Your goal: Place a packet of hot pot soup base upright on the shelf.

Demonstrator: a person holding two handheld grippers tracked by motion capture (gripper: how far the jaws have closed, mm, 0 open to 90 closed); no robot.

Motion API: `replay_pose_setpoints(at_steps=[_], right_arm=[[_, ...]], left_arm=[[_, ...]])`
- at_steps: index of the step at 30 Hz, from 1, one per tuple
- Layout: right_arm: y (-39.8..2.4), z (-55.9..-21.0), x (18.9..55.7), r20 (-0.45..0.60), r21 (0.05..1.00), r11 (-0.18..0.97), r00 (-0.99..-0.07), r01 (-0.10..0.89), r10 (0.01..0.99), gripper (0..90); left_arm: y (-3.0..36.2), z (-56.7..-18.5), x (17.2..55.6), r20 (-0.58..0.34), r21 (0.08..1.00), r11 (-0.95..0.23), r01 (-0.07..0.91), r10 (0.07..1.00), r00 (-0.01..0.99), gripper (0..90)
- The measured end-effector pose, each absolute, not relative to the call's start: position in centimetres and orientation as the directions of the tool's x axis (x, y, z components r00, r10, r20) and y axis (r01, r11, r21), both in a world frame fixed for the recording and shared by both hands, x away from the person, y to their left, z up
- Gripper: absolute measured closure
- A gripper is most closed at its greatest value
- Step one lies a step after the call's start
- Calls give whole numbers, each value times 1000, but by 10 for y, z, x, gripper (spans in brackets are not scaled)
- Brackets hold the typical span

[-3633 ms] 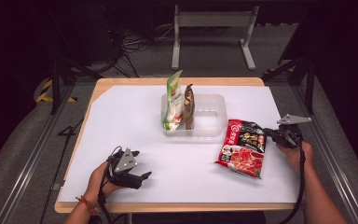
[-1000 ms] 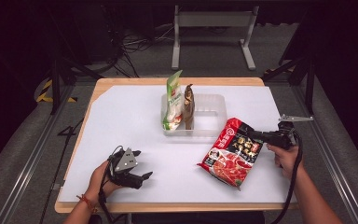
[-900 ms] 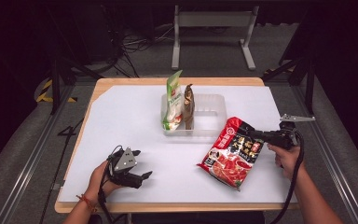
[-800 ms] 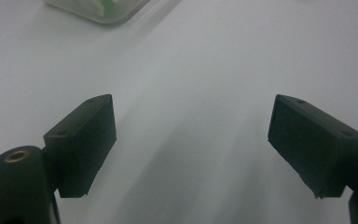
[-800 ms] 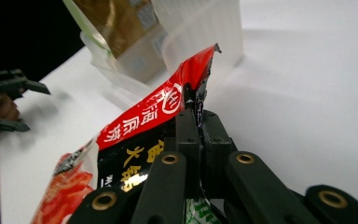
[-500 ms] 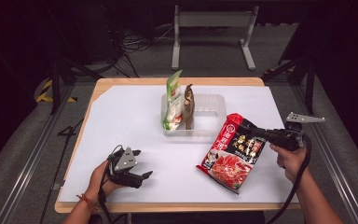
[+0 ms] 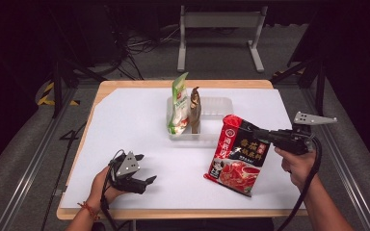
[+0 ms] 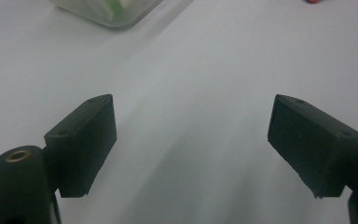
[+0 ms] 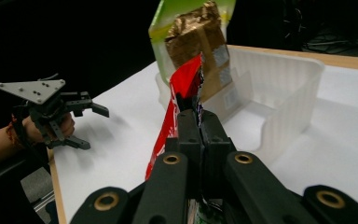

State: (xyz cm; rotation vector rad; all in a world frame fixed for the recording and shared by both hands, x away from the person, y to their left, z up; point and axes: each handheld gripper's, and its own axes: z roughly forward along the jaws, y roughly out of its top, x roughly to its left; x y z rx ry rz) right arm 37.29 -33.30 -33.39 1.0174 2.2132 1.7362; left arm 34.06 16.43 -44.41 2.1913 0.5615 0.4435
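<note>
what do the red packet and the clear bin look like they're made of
Red packet: probably thin plastic film with a glossy printed face; it catches the light and hangs limp from the pinched top edge in the right gripper.
Clear bin: seemingly rigid translucent plastic, frosted in finish; its ribbed walls stand straight and the table shows dimly through them.

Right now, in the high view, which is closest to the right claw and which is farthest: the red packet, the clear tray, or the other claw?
1. Red packet: clamped in the right claw.
2. Clear tray: behind it, mid-table.
3. Left claw: far across, near the front edge.
</note>
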Motion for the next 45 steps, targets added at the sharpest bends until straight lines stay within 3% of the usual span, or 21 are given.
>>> replay_pose_setpoints(at_steps=[21,45], right_arm=[[-306,-290,359,131,952,143,-781,271,611,894],[-288,-251,384,102,973,88,-737,214,668,894]], left_arm=[[170,-443,343,113,800,-543,256,554,825,157],[174,-443,344,116,811,-522,263,586,802,135]])
